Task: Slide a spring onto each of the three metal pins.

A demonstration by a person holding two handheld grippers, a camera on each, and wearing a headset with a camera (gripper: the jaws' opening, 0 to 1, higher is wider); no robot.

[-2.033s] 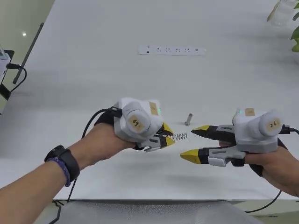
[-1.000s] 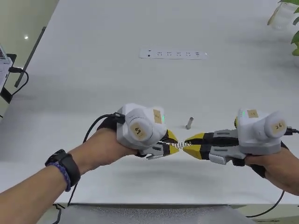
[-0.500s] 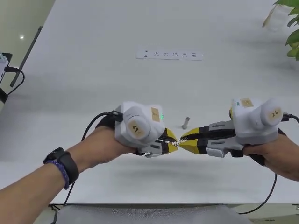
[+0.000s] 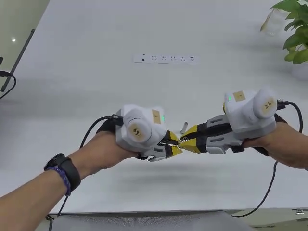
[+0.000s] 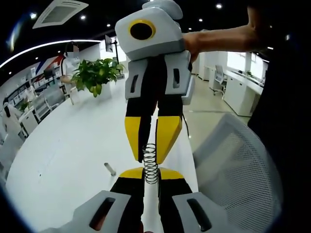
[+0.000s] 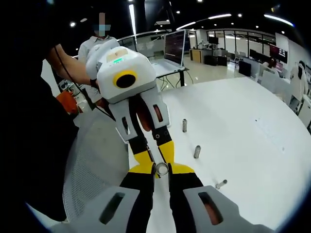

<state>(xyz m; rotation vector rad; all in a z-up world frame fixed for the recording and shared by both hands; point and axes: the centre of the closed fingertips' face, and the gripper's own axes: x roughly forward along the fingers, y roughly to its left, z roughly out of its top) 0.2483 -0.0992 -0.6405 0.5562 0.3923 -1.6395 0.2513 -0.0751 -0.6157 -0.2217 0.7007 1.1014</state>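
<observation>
Closest to me, the left gripper [image 4: 176, 145] and right gripper [image 4: 186, 141] meet tip to tip above the worktop [image 4: 96, 86]. The spring [image 5: 151, 162] bridges them, its long axis running straight from one to the other. Left is pinching one end; right looks pressed onto the far end. Just beyond the tips sits a pin [image 4: 184, 127] on the worktop, about equally near both, I'd judge. The right gripper view gives me three pins [image 6: 197, 151] spread out. Farthest back is a power strip [image 4: 165, 58].

Table [image 4: 96, 86] lies open all round, save 3 pins [image 6: 197, 151] nearby and a far power strip [image 4: 167, 58].
</observation>
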